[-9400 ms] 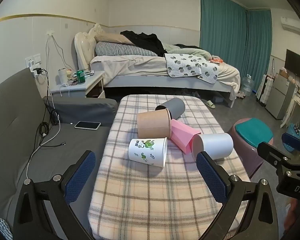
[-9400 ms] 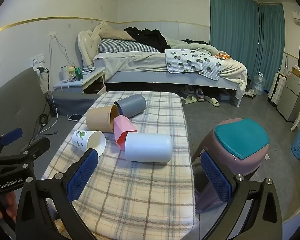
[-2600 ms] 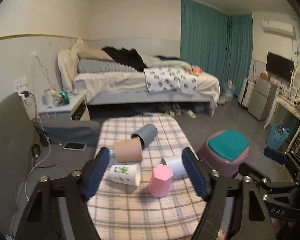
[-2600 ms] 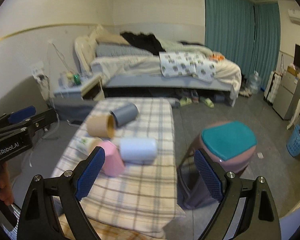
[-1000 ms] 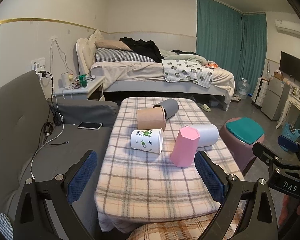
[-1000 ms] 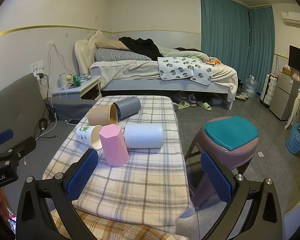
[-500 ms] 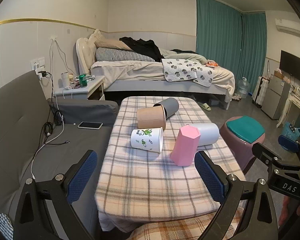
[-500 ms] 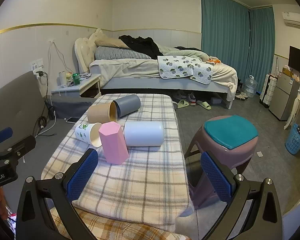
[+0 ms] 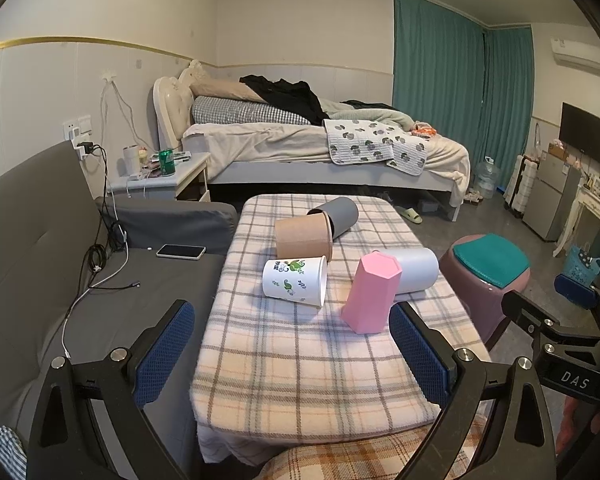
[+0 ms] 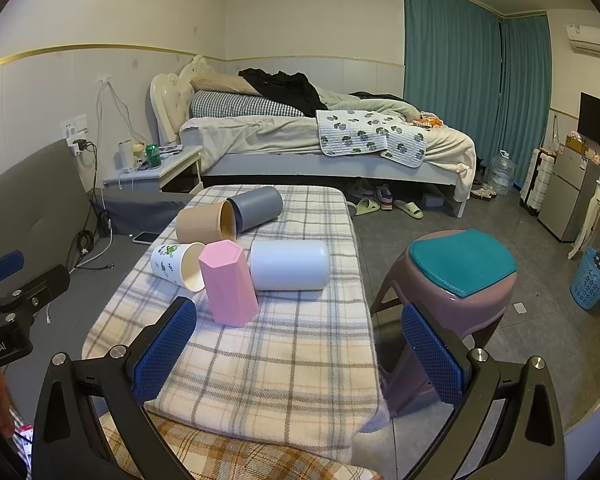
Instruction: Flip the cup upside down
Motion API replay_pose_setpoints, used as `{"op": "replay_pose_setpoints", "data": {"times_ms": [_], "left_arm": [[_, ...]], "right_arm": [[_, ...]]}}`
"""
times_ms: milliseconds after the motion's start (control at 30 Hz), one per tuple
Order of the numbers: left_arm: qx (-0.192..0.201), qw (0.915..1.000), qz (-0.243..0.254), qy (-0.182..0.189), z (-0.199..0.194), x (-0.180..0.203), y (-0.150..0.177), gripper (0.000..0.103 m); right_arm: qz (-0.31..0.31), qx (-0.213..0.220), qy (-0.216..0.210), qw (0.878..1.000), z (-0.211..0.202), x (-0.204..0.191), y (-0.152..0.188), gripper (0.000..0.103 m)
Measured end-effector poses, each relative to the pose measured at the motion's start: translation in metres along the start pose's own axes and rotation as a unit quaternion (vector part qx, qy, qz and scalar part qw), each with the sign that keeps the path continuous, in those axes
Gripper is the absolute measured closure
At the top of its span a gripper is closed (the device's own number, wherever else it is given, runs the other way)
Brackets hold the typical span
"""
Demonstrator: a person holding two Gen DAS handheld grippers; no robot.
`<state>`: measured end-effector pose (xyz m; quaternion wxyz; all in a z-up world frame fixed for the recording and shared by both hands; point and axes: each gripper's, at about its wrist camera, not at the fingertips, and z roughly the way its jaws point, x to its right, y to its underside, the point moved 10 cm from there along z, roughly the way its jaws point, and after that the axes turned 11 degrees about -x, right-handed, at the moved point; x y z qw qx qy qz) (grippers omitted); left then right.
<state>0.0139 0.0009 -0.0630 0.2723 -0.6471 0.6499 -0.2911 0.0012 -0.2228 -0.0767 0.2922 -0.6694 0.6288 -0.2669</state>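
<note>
I judge the pink cup (image 9: 371,293) done: it stands mouth-down on the surface (image 9: 300,360). Both my left tool (image 9: 292,354) and right tool (image 10: 298,350) hover wide, empty.

Dim, even indoor light; soft shadows; both views sharp; fisheye bending and dark vignette at edges.
</note>
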Motion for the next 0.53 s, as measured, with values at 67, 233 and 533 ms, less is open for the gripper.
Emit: {"op": "replay_pose_setpoints", "data": {"times_ms": [67,233,533], "left_arm": [[0.000,1.0000,0.001,0.001,0.0002,-0.0004,0.0012,0.002],[-0.001,1.0000,0.001,0.000,0.0004,-0.0003,0.0026,0.002],[0.000,1.0000,0.002,-0.003,0.0012,0.0000,0.0016,0.002]], "right_arm": [[0.000,-0.001,0.001,1.000,0.0001,0.0001,0.0000,0.000],[0.001,-0.002,0.001,1.000,0.0012,0.0017,0.0016,0.000],[0.003,-0.005,-0.001,1.000,0.0029,0.0023,0.0035,0.000]]}}
